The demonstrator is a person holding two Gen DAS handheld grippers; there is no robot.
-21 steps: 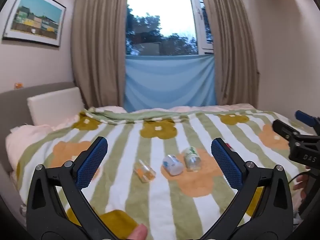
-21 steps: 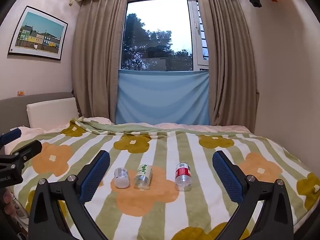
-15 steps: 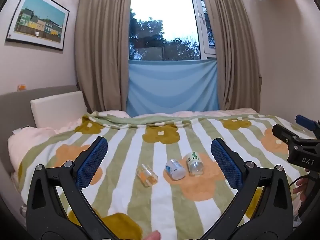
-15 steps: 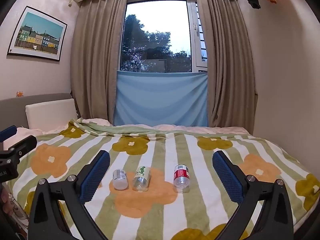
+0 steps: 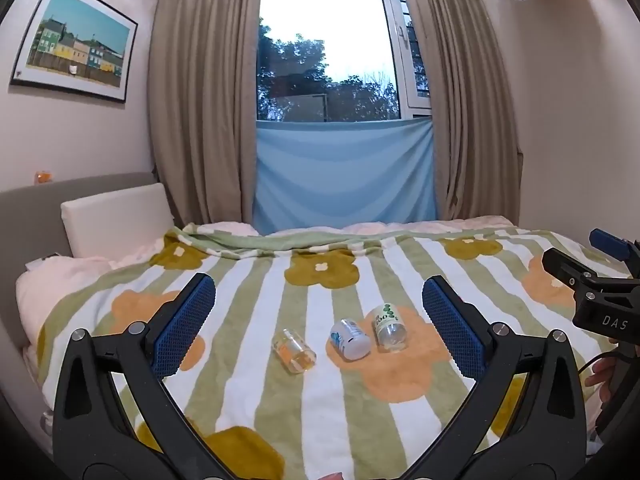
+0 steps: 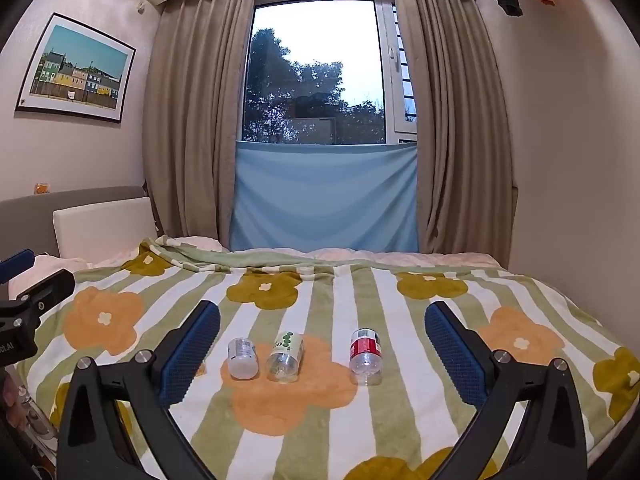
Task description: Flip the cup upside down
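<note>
Several small clear cups lie on their sides on the striped flower blanket (image 5: 240,380). In the left wrist view I see an orange-print cup (image 5: 294,351), a blue-and-white cup (image 5: 350,339) and a green-print cup (image 5: 389,328). In the right wrist view I see the white cup (image 6: 242,358), the green-print cup (image 6: 285,357) and a red-label cup (image 6: 365,356). My left gripper (image 5: 318,324) is open and empty, held above the bed short of the cups. My right gripper (image 6: 322,350) is open and empty, also short of them.
The bed fills the lower half of both views, with a white pillow (image 5: 116,218) and grey headboard at left. Beige curtains, a window and a blue cloth (image 6: 324,198) are behind. The wall stands close on the right. The other gripper shows at each view's edge.
Both cameras have tilted slightly, so the cups sit a little lower in the views. The cups have not moved and both grippers stay open.
</note>
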